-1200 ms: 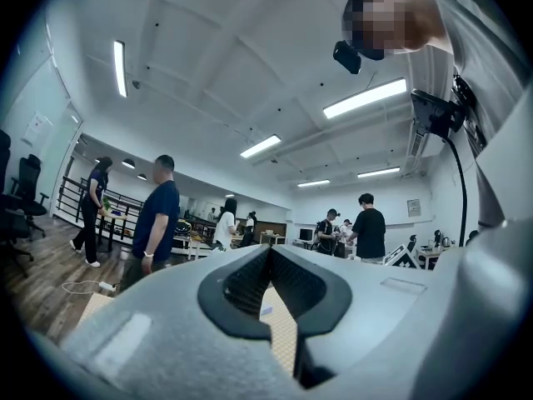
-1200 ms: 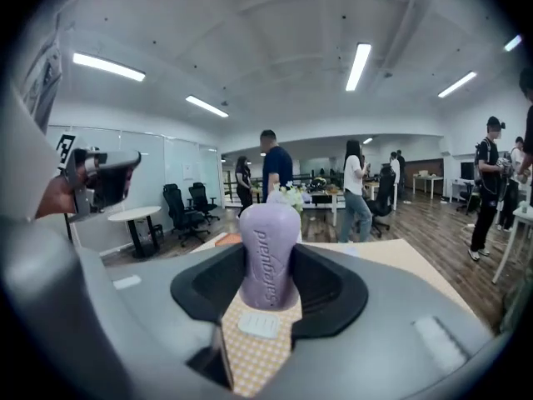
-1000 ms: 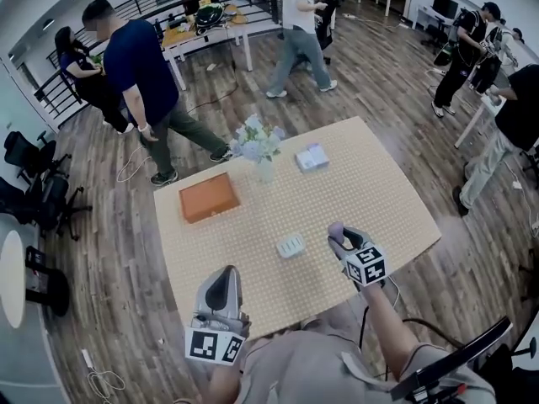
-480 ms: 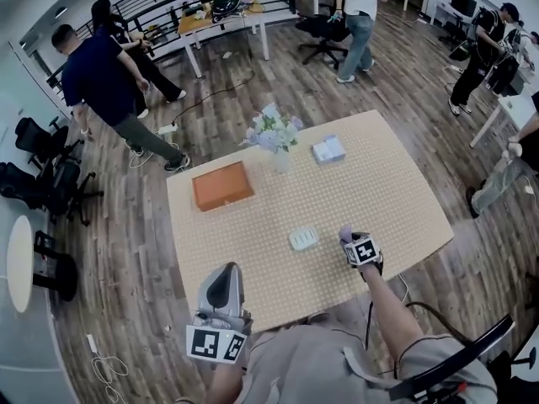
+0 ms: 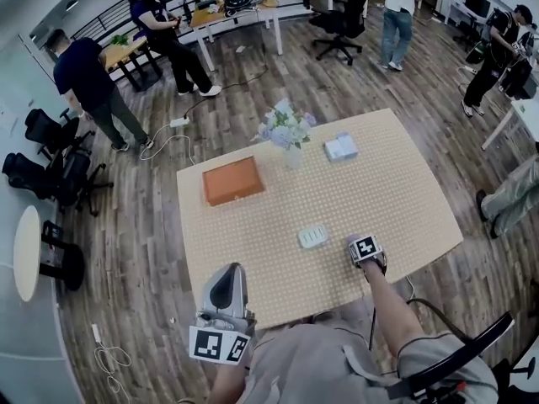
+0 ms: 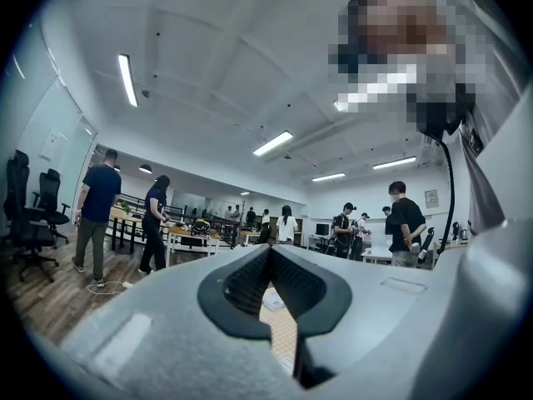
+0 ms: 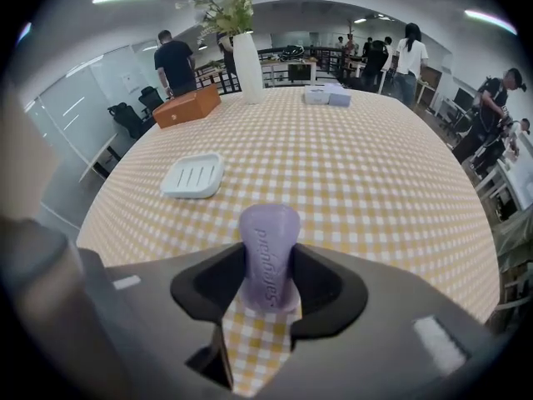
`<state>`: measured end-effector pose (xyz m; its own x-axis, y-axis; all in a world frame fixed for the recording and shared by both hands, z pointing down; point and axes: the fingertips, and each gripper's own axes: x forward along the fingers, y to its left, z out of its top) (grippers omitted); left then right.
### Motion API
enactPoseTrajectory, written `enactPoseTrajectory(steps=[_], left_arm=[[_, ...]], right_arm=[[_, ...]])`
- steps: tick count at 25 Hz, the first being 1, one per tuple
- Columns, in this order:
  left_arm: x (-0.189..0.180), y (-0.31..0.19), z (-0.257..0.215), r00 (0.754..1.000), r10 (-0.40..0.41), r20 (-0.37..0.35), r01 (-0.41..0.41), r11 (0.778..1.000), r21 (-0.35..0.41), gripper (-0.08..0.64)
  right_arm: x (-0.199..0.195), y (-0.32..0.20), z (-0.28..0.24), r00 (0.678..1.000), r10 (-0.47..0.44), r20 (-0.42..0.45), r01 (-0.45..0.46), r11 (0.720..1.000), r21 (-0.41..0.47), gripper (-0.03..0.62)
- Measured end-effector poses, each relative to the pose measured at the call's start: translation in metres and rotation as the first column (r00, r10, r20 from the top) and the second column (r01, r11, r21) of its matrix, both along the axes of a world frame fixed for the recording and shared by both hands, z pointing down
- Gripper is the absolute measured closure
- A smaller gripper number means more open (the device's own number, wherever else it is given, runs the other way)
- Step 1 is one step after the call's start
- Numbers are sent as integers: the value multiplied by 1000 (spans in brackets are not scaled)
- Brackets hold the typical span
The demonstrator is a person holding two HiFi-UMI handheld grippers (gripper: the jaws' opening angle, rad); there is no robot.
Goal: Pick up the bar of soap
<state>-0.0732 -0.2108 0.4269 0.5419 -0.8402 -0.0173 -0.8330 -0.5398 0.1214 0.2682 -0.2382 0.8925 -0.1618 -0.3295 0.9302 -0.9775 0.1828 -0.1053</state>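
A purple bar of soap (image 7: pixel 268 257) stands on end between the jaws of my right gripper (image 7: pixel 268 265), whose pads press on its two sides. In the head view the right gripper (image 5: pixel 355 241) hovers over the checked table (image 5: pixel 404 200) near its front edge, just right of a white soap dish (image 5: pixel 313 236). The dish (image 7: pixel 192 176) is empty and lies ahead and to the left in the right gripper view. My left gripper (image 5: pixel 226 286) is held off the table near my body, tilted upward, its jaws (image 6: pixel 268 252) together with nothing in them.
A white vase of flowers (image 5: pixel 289 137), an orange box (image 5: pixel 233 180) and a pale blue packet (image 5: pixel 341 147) stand on the far half of the table. Several people, desks and office chairs (image 5: pixel 341 19) are around the room. A chair back (image 5: pixel 455 356) is at my right.
The head view has risen and taken in more of the room. My right gripper keeps the soap beside the dish. The people in the background have walked on.
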Motion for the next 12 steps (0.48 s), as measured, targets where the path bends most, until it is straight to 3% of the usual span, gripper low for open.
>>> enactPoseTrajectory(steps=[6, 12], left_arm=[[5, -1, 3, 1000, -3, -5, 3, 1000, 3, 569], [4, 2, 6, 1000, -9, -6, 9, 1000, -1, 569]], right_arm=[[1, -9, 15, 999, 40, 5, -40, 995, -90, 411], [0, -8, 19, 999, 41, 19, -39, 994, -104, 405]])
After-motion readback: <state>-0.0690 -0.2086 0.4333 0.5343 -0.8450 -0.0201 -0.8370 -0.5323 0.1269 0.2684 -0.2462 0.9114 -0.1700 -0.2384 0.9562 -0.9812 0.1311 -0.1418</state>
